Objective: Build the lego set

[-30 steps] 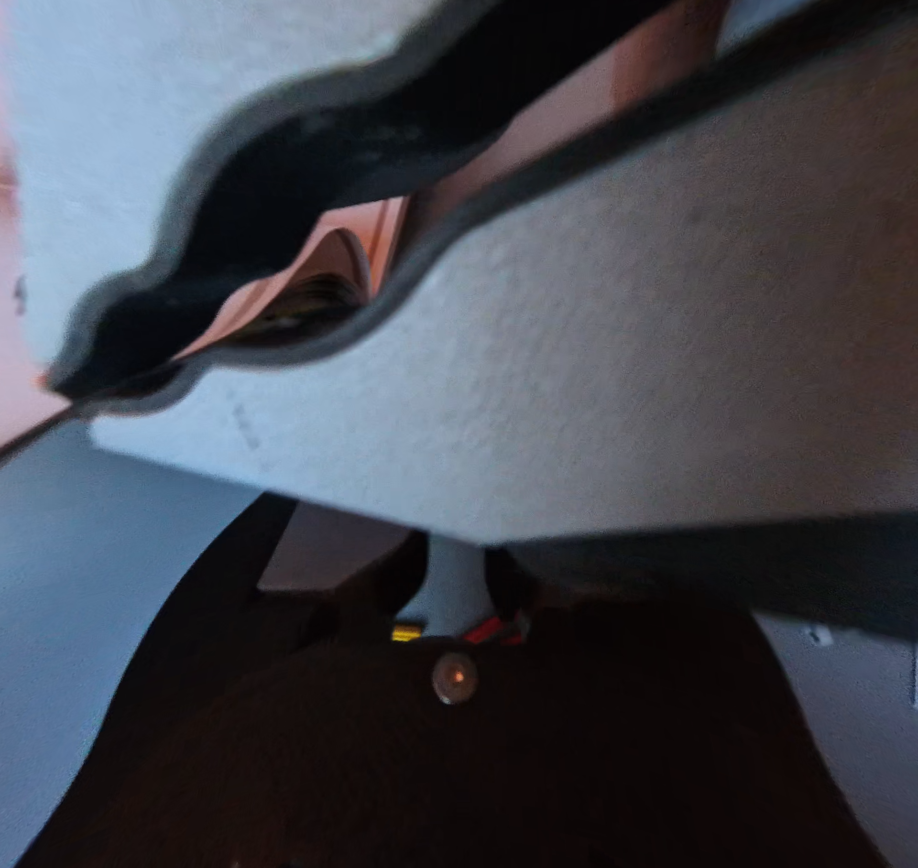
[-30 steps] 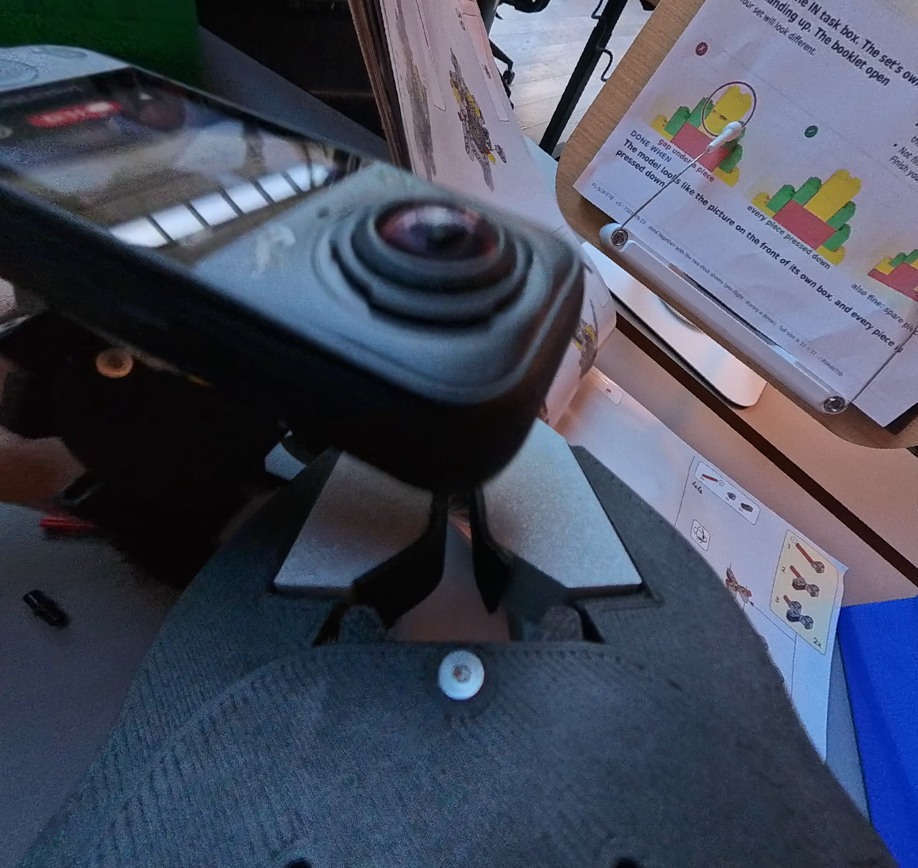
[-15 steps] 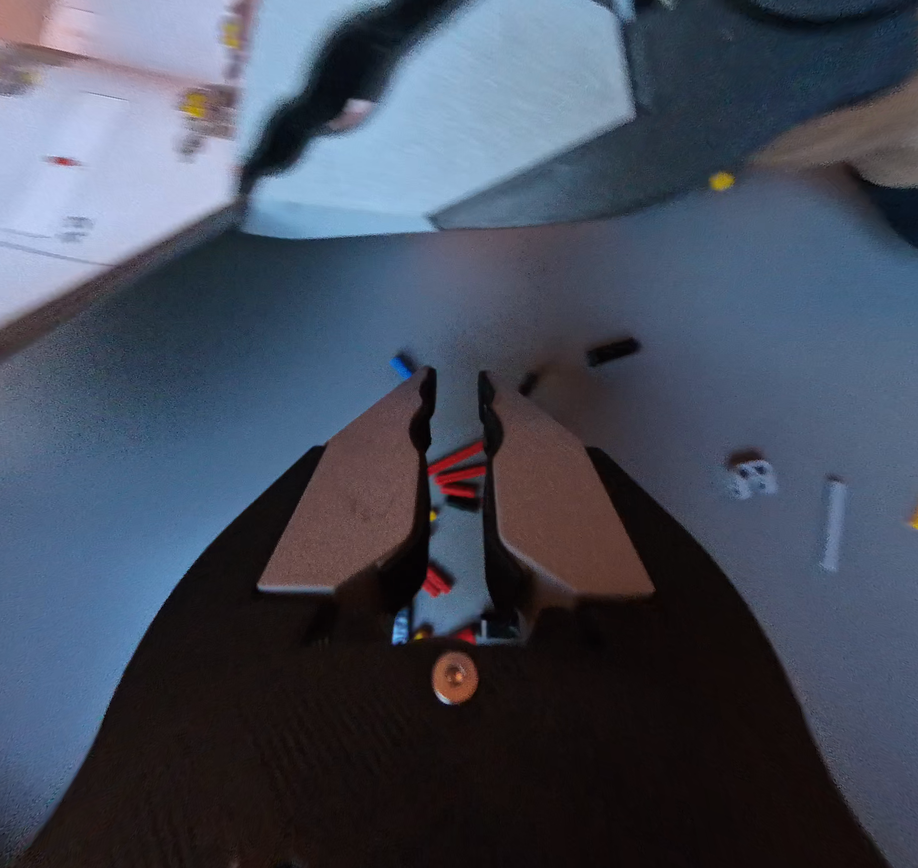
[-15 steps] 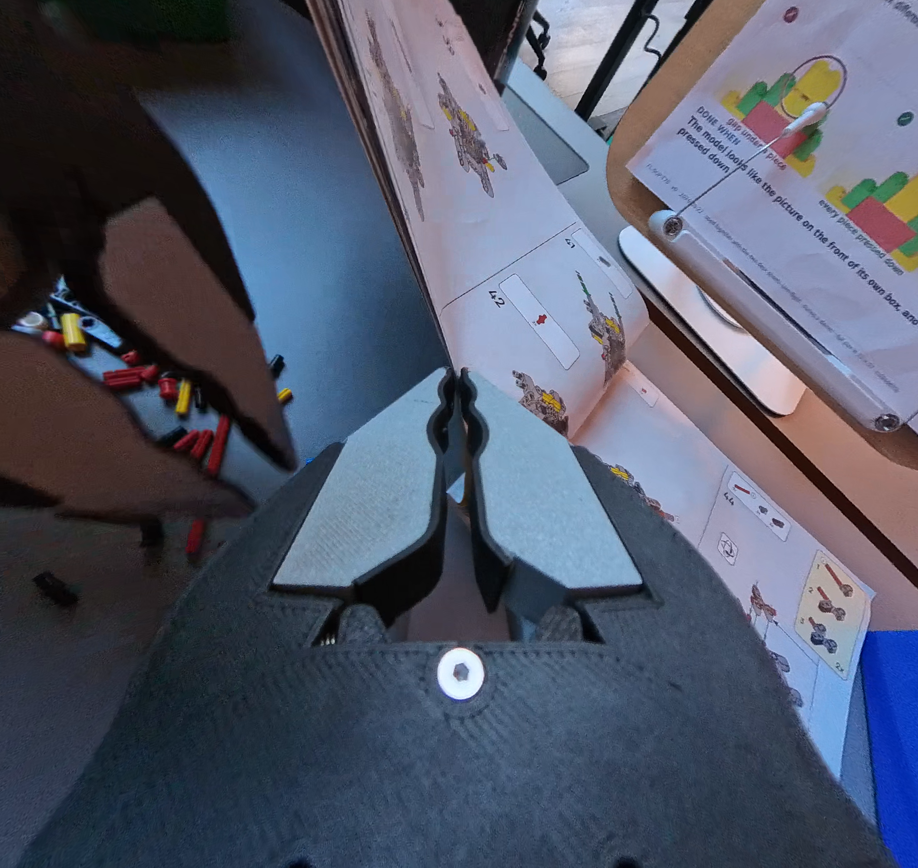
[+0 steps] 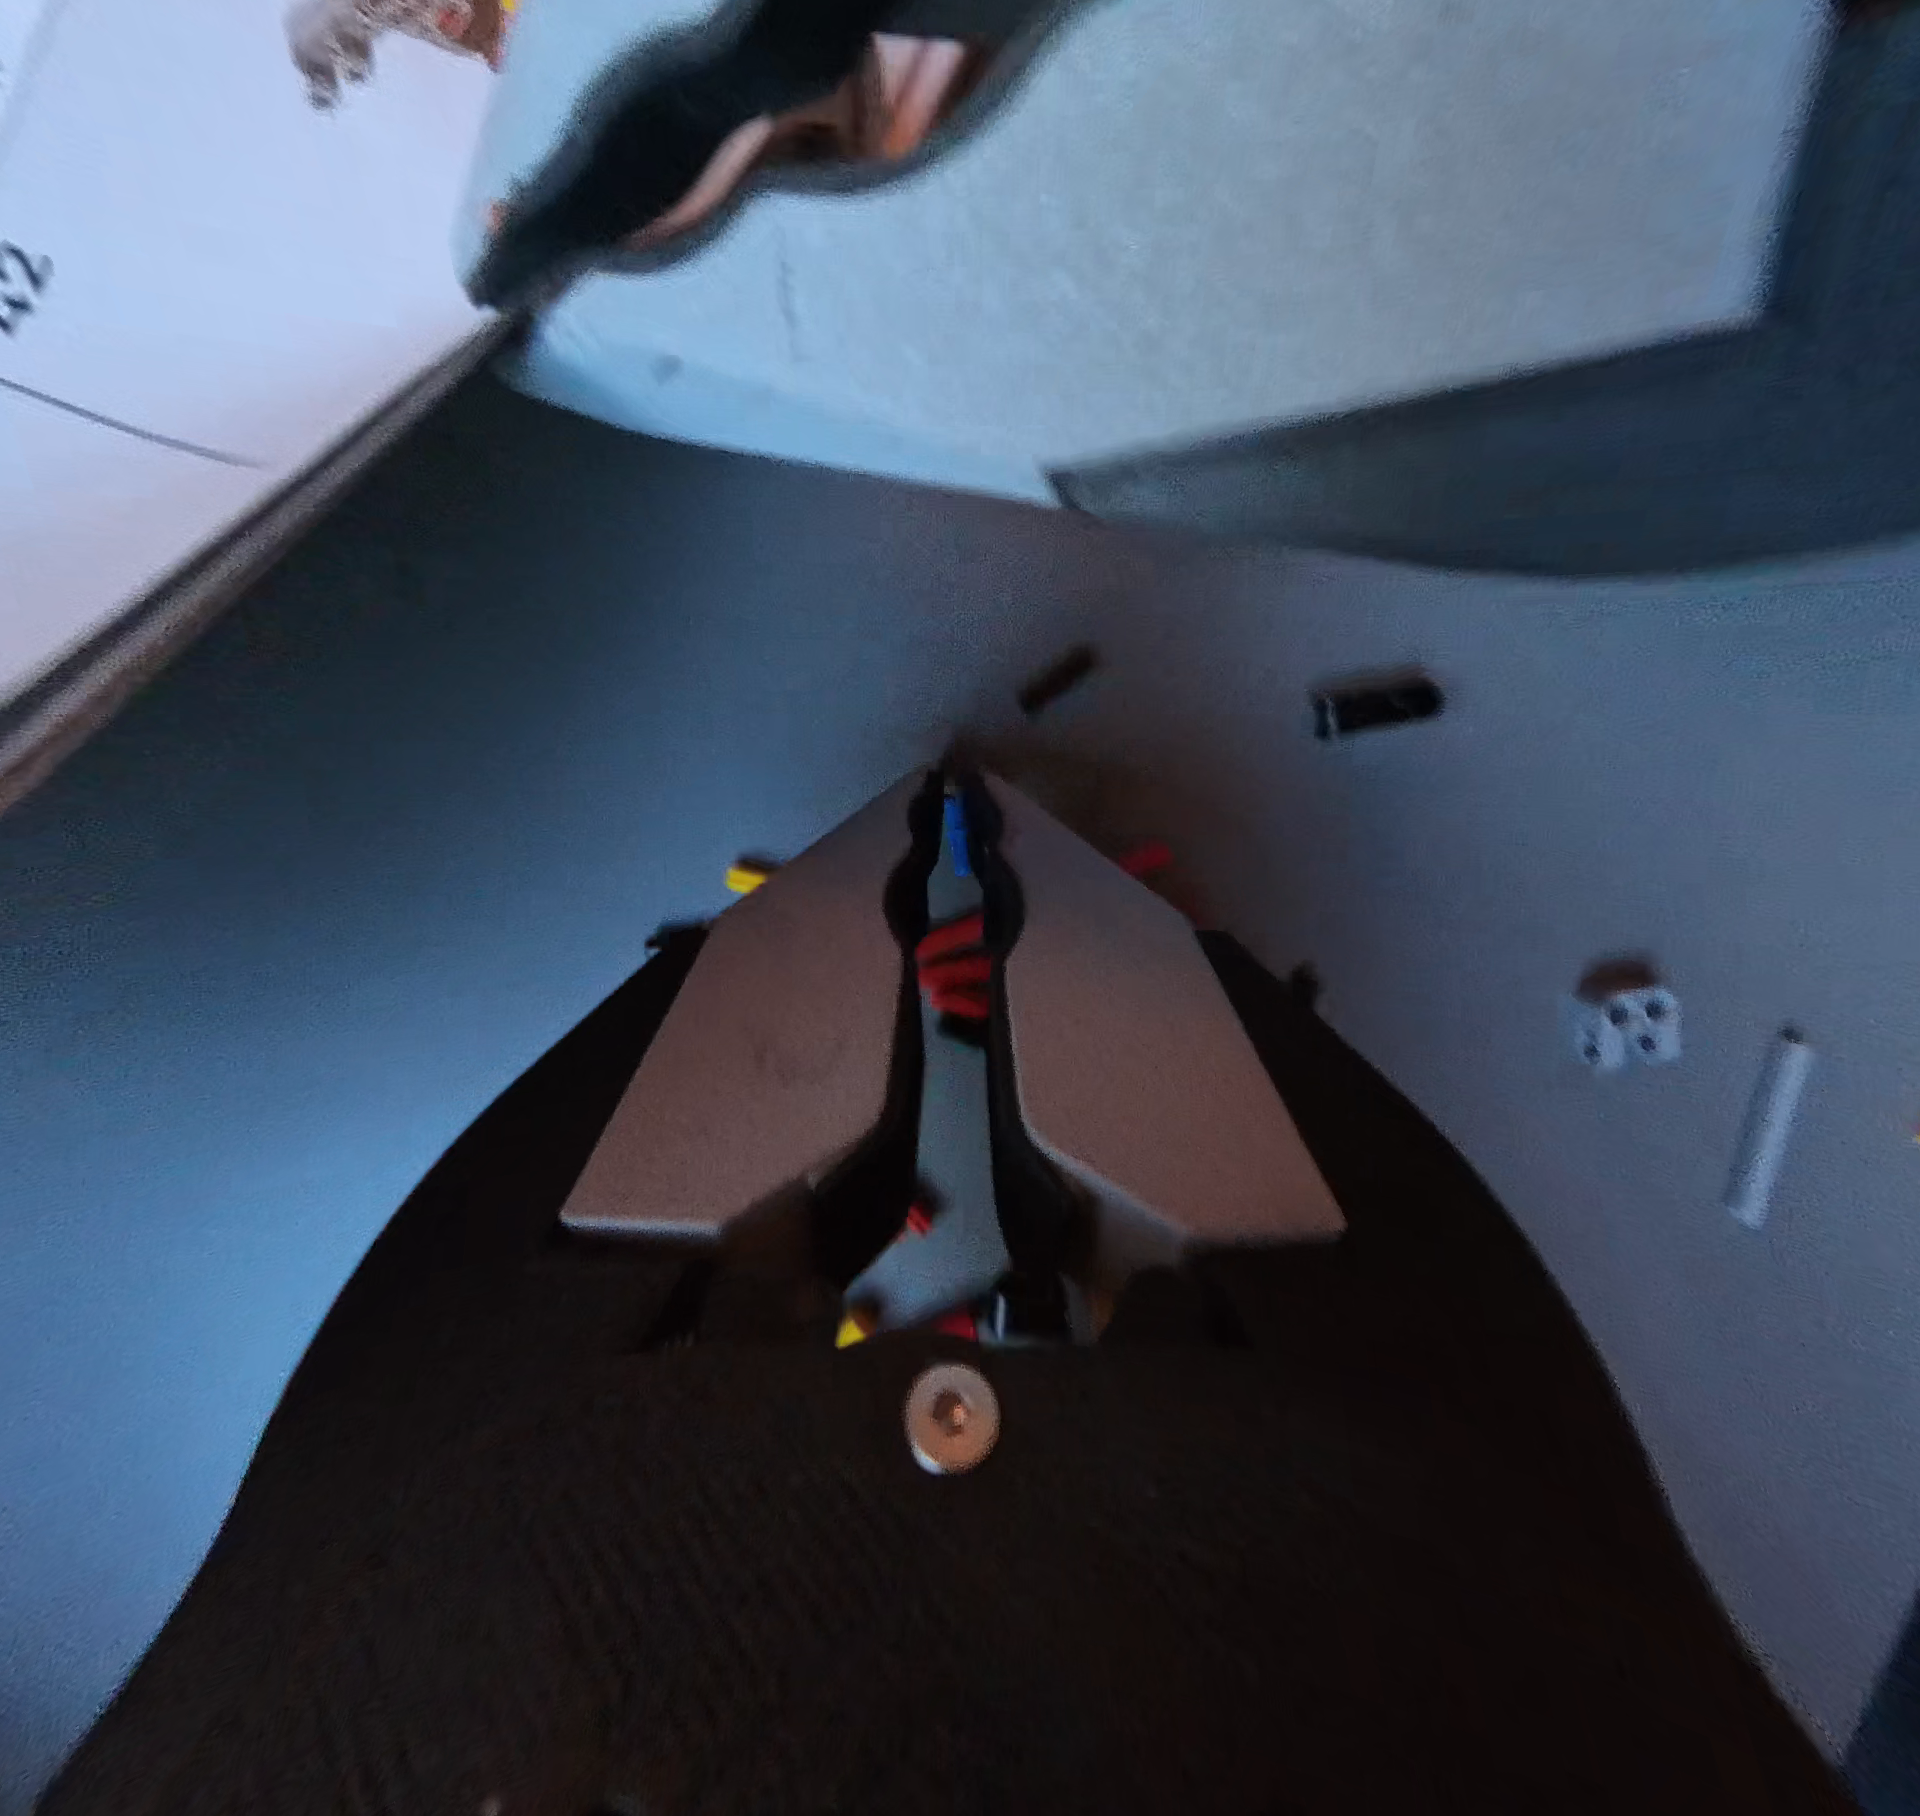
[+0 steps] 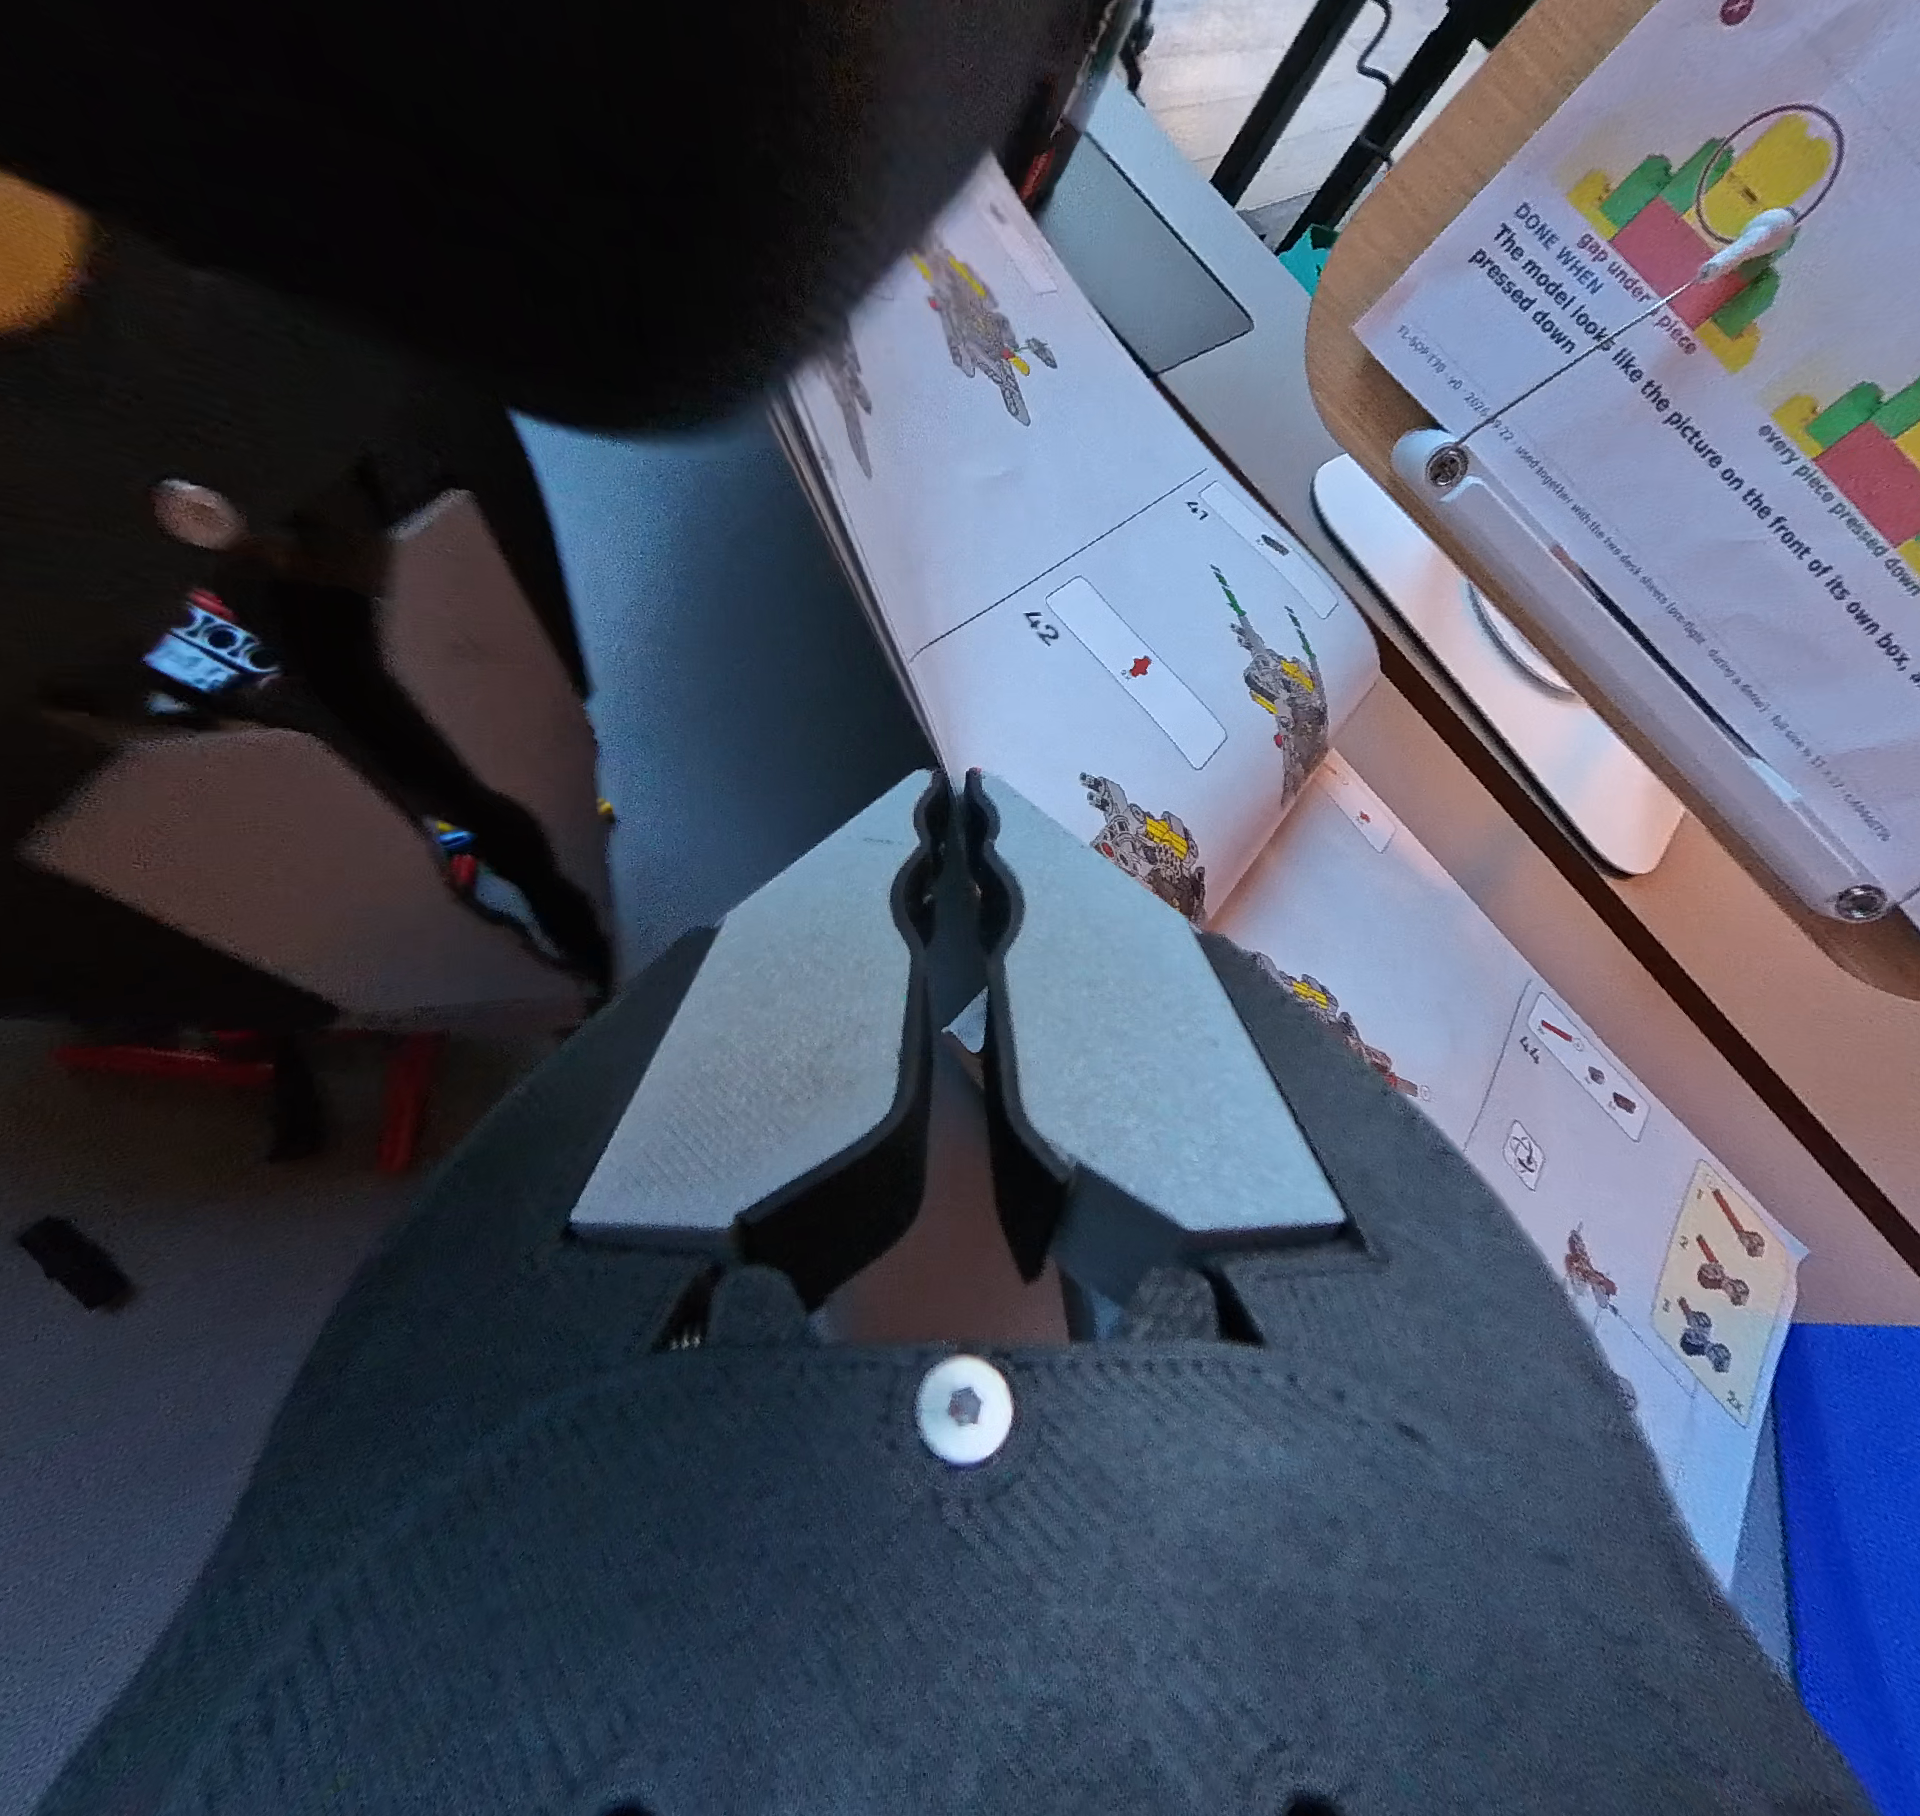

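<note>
Grey table (image 5: pixel 416 831) — scattered small pieces (image 5: pixel 1626 1028)

A small blue piece (image 5: pixel 956 831) sits pinched between the black-edged, grey-faced fingertips (image 5: pixel 904 893) of the left gripper (image 5: pixel 954 800) at centre frame; red pieces (image 5: pixel 951 971) just below it; grey tabletop (image 5: pixel 416 727); white studded brick (image 5: pixel 1626 1028) and white rod (image 5: pixel 1766 1127) at right; white booklet (image 6: pixel 1091 623) with yellow-and-grey model pictures; blue surface (image 6: pixel 1860 1454) lower right
</note>
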Demonstrator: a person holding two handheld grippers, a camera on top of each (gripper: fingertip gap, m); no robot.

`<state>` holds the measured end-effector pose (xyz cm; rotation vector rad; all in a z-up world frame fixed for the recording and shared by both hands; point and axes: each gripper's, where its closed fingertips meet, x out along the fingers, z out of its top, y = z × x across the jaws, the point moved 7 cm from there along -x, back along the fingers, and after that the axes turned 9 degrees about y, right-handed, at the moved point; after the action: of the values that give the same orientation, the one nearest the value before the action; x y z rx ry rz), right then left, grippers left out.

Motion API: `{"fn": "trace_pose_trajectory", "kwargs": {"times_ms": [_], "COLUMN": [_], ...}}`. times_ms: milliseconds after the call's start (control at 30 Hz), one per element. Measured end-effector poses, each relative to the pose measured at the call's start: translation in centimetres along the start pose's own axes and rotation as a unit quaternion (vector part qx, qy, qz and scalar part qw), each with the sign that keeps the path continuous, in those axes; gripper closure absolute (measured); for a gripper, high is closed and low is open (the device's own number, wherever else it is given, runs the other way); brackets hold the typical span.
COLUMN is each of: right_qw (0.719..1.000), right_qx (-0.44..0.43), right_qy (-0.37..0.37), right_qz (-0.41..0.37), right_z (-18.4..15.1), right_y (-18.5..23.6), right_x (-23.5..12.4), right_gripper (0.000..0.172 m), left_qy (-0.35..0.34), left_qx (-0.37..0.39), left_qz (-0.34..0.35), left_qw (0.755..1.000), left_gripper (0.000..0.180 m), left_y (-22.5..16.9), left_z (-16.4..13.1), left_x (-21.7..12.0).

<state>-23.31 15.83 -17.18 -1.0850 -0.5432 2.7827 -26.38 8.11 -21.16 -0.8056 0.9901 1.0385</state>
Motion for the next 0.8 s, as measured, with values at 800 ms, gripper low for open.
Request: {"fn": "trace_pose_trajectory", "kwargs": {"times_ms": [800], "right_qw": [0.992], "right_qx": [-0.107], "right_qy": [0.031], "right_qz": [0.055], "right_z": [0.6], "right_y": [5.6], "right_x": [3.0], "right_gripper": [0.160], "left_qy": [-0.200], "left_qx": [-0.143], "left_qz": [0.126], "left_qw": [0.961], "left_gripper": [0.157], "left_y": [1.1], "left_z": [-15.5], "left_x": [-15.9]}}
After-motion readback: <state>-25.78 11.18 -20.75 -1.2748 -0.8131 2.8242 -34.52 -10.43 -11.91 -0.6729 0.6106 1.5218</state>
